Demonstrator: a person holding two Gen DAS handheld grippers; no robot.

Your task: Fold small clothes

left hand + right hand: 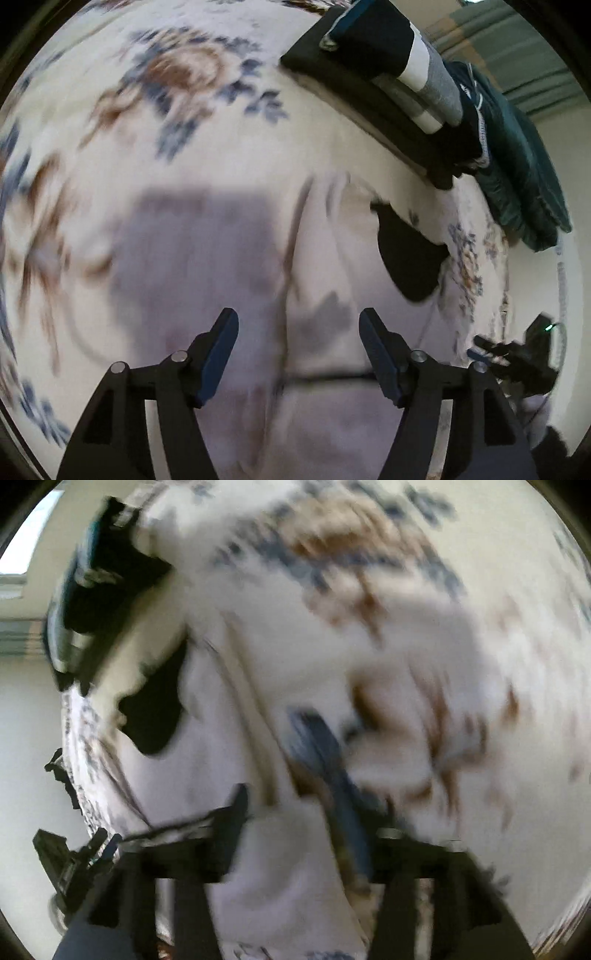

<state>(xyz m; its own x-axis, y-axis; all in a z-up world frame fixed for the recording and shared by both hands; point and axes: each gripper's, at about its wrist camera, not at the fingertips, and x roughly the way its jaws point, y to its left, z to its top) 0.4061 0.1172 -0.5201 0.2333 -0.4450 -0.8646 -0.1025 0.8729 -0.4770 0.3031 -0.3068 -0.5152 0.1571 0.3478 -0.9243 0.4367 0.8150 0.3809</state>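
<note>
A pale lilac-white garment (325,280) lies spread on a floral bedspread (177,85). My left gripper (298,328) is open just above the garment, nothing between its fingers. A black patch (408,258) lies on the garment's far right part. In the blurred right wrist view the same garment (229,738) fills the lower middle, with the black patch (155,716) at left. My right gripper (295,805) hovers over the garment; its jaws stand apart and hold nothing. The right gripper also shows at the right edge of the left wrist view (513,354).
A stack of folded clothes (413,74) in black, grey, white and teal sits at the far edge of the bed; it also shows in the right wrist view (92,590). A pale wall (561,140) and the bed's edge lie beyond. The left gripper (74,860) is at lower left.
</note>
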